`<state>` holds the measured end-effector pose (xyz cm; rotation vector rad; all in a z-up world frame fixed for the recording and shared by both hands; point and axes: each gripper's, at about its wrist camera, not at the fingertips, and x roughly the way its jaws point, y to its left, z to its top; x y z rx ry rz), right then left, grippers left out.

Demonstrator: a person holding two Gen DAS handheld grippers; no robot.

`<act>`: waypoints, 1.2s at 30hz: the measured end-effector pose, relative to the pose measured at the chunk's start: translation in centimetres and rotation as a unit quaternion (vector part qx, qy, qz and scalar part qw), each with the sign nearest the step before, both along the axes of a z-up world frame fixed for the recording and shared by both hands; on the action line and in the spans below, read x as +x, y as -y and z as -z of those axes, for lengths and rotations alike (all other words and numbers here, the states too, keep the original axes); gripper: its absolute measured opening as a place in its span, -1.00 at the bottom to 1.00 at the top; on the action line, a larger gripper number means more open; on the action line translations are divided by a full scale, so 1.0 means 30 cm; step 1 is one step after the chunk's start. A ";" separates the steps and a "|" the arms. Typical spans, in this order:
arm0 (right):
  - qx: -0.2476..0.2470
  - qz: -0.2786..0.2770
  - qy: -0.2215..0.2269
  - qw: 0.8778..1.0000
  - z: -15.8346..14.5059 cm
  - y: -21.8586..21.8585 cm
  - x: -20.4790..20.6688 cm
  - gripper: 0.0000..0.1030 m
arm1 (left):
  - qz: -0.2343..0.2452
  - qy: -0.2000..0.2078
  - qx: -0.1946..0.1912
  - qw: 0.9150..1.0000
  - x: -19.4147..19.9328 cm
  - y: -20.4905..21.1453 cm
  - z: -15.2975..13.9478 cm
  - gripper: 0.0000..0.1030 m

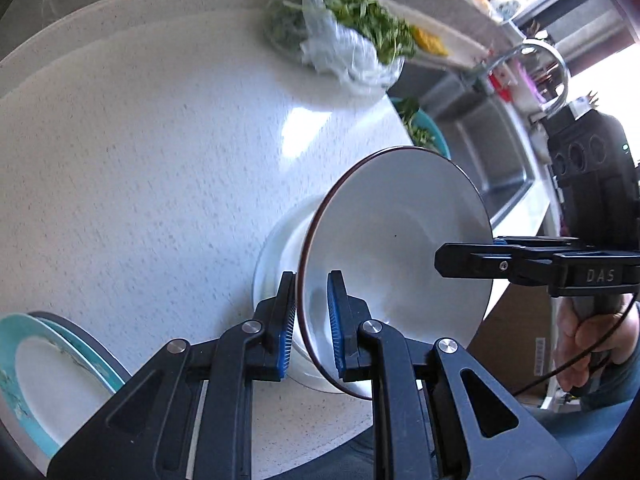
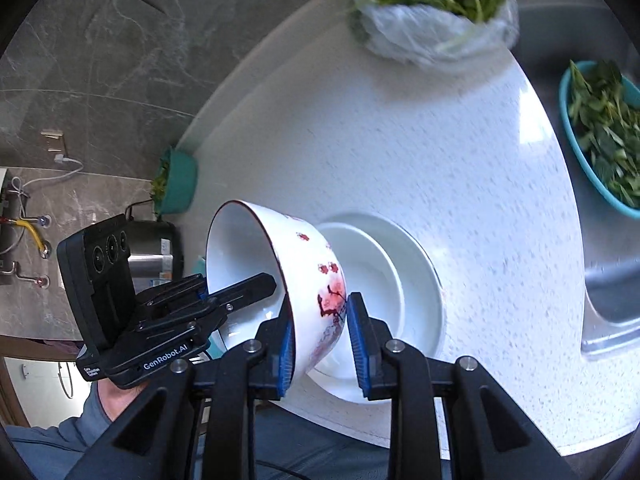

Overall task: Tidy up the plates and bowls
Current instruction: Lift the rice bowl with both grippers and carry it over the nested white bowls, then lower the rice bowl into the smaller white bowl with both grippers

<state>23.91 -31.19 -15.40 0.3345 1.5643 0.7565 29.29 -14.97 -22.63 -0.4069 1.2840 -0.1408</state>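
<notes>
**Bowl held at its rim by both grippers above the white stack**

Bowl [image 1: 396, 240] with a dark red rim and red flower print on its outside hangs tilted on its side over the speckled white counter [image 1: 160, 160]. Left gripper [image 1: 312, 320] straddles the rim at the bowl's 7 o'clock edge in the left wrist view, one blue pad inside and one outside; a gap shows on the inner side, so it looks loosely closed around the wall rather than pressed tight. Right gripper [image 2: 318, 340] does the same from the opposite edge: its left pad lies on the inner face, its right pad sits just off the painted outer wall, so I cannot tell whether it truly pinches.

Just behind and below the bowl sits a stack of white dishes [image 2: 416, 292] on the counter. At 8 o'clock in the left view lie plates with teal rims [image 1: 24, 344]. A plastic bag of greens [image 2: 432, 12] rests at 12 o'clock in the right view, a teal basin of leaves [image 2: 600, 132] at 2 o'clock beside the steel sink [image 2: 612, 300].
</notes>
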 end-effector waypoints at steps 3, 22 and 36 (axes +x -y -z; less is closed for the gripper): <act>-0.009 -0.008 0.005 1.000 0.018 0.011 -0.014 -0.47 | 0.002 -0.003 0.018 1.000 -0.005 0.038 0.020 -0.74; -0.068 -0.037 0.045 0.996 0.046 -0.009 -0.065 -0.55 | 0.025 0.003 0.096 0.995 0.008 0.090 0.099 -0.74; -0.089 -0.021 0.049 0.995 0.030 0.009 -0.068 -0.53 | 0.032 0.009 0.097 0.995 0.003 0.089 0.099 -0.74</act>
